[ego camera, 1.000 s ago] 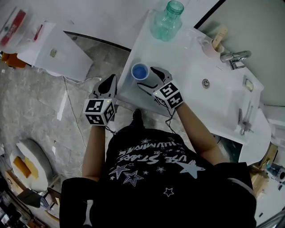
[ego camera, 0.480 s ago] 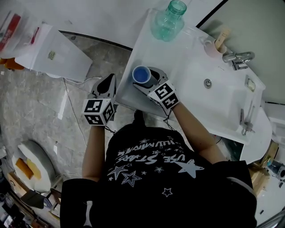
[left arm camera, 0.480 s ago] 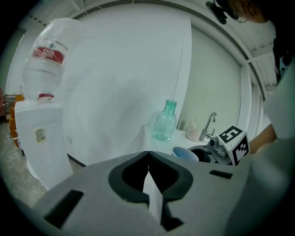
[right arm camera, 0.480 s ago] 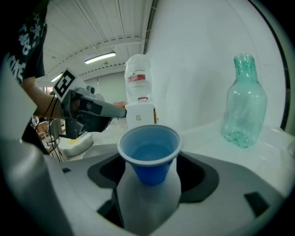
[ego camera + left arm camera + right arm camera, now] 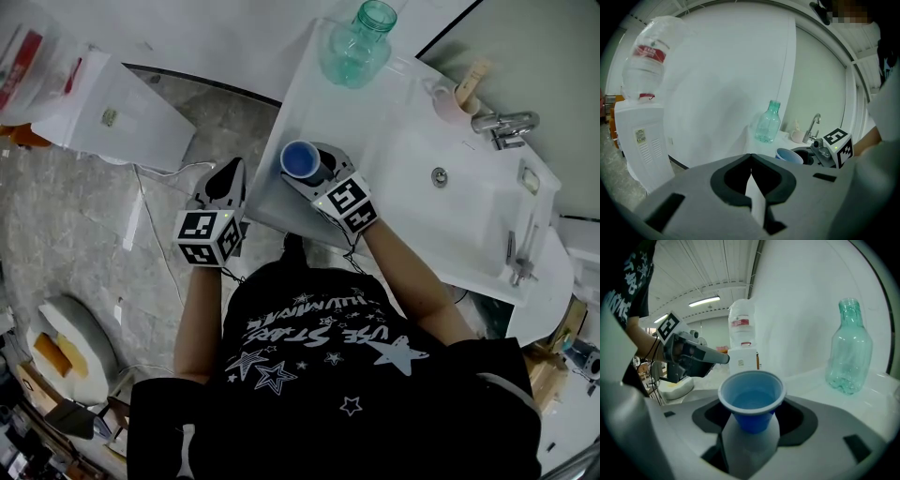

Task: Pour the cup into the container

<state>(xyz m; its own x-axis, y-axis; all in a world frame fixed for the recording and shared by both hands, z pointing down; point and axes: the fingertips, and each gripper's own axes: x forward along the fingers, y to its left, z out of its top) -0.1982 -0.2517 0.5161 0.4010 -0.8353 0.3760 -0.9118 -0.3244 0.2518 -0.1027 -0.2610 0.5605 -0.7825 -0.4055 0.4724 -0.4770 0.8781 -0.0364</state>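
Observation:
A blue cup holding some liquid stands near the front left corner of the white counter. My right gripper reaches around it from the sink side. Its jaws have just been closing, and in the right gripper view both now lie against the lower sides of the cup. A clear green bottle with an open neck stands upright at the counter's far end, well apart from the cup. My left gripper hangs shut and empty over the floor, left of the counter edge.
A sink basin with a faucet lies right of the cup, and a pink mug stands beside the tap. A white water dispenser stands on the floor to the left. A cable trails on the floor below the counter.
The right gripper has slid in around the blue cup and its jaws have narrowed onto it. The cup, the bottle and the left gripper have stayed where they were.

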